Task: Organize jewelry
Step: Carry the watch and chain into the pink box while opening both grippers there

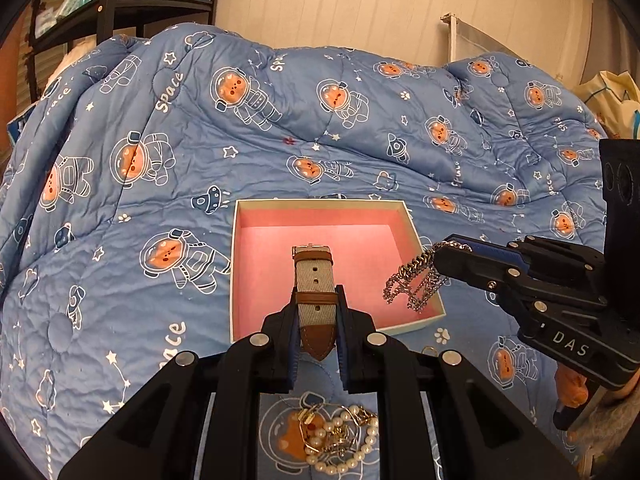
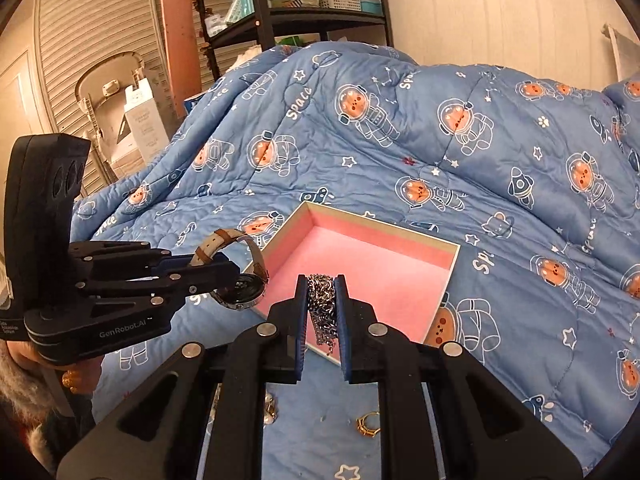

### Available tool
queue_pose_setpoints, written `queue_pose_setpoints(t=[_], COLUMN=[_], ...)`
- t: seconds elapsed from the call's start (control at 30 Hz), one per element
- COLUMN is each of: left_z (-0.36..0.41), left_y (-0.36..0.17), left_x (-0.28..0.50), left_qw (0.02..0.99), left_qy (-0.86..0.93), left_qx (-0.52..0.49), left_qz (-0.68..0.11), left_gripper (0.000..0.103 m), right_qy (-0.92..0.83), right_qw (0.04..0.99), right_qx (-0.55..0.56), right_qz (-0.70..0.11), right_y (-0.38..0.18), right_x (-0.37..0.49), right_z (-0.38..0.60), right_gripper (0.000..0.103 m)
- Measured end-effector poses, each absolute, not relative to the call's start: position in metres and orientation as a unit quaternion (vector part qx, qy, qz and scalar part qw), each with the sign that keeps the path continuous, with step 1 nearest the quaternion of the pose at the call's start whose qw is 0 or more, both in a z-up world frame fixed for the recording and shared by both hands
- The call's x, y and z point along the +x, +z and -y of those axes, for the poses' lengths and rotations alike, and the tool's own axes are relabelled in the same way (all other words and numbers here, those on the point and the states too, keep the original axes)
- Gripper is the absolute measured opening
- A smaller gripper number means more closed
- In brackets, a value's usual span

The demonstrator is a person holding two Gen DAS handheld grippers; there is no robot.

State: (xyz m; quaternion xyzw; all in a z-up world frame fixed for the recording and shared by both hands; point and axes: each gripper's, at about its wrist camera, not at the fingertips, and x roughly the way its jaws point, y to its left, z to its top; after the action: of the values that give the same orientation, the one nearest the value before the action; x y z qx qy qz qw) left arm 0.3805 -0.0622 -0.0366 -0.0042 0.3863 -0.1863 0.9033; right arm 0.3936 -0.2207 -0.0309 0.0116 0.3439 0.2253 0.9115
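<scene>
Presently:
- Left gripper (image 1: 317, 312): closed on watch (image 1: 316, 292) strap, above near edge of box (image 1: 320, 204).
- Right gripper (image 2: 323, 300): closed on silver chain (image 2: 322, 300), above box's near corner.
- Pearl bracelet (image 1: 344, 444), gold ring (image 2: 369, 424): on blanket (image 1: 280, 120).

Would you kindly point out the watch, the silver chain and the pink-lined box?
watch (image 1: 316, 280): left wrist view, on its fabric strap.
silver chain (image 2: 322, 292): right wrist view, on the bunched links.
pink-lined box (image 1: 272, 280): left wrist view, on its bare floor.

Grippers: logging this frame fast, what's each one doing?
Left gripper: closed on the watch.
Right gripper: closed on the silver chain.
</scene>
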Motion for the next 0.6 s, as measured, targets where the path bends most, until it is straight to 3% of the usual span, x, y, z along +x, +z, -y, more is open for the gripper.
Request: queue_pose_setpoints(t=[0.6], left_z=[0.08], left_y=[-0.093], left_x=[0.434], left_qw=[0.871], left_qy=[-0.18], left_qx=[-0.031], left_qz=[-0.457], left_gripper=[0.014], right_qy=[0.209], right_qw=[0.883], right_qx=[-0.021], right_qz=[-0.42], right_y=[-0.098], right_x=[0.448], right_z=[0.213], right_gripper=[0.014])
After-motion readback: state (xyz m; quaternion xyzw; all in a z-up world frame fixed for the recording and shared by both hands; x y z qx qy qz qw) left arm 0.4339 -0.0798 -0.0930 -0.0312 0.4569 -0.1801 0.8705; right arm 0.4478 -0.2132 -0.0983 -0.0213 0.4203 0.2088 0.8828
